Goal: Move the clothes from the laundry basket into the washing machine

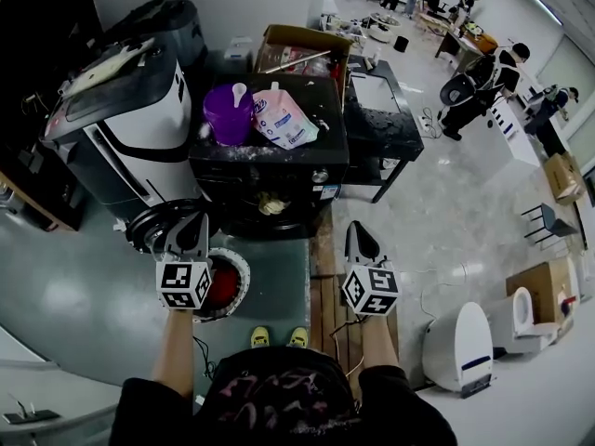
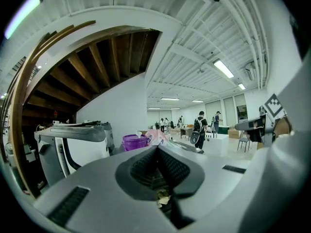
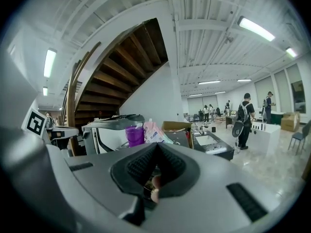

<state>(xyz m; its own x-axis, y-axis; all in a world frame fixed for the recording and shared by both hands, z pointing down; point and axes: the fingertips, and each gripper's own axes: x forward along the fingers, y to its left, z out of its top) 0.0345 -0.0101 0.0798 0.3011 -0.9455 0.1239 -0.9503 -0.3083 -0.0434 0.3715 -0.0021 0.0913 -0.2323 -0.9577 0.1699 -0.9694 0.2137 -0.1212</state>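
Note:
In the head view the black front-loading washing machine [image 1: 270,170] stands ahead, its round door [image 1: 149,226] swung open to the left and something pale [image 1: 271,205] in the drum mouth. A white round laundry basket [image 1: 244,269] with red clothes [image 1: 223,286] sits on the floor below the door. My left gripper [image 1: 197,223] is shut and empty above the basket's left side. My right gripper [image 1: 359,230] is shut and empty to the right of the machine's front. Both gripper views show closed jaws, left [image 2: 158,148] and right [image 3: 156,147], pointing level over the machine's top.
A purple jug [image 1: 228,111] and a pink refill pouch [image 1: 284,117] stand on the washer. A white appliance [image 1: 121,124] is to its left, a cardboard box [image 1: 302,49] behind, a black sink table [image 1: 381,110] to the right. White fixtures [image 1: 460,347] stand at lower right.

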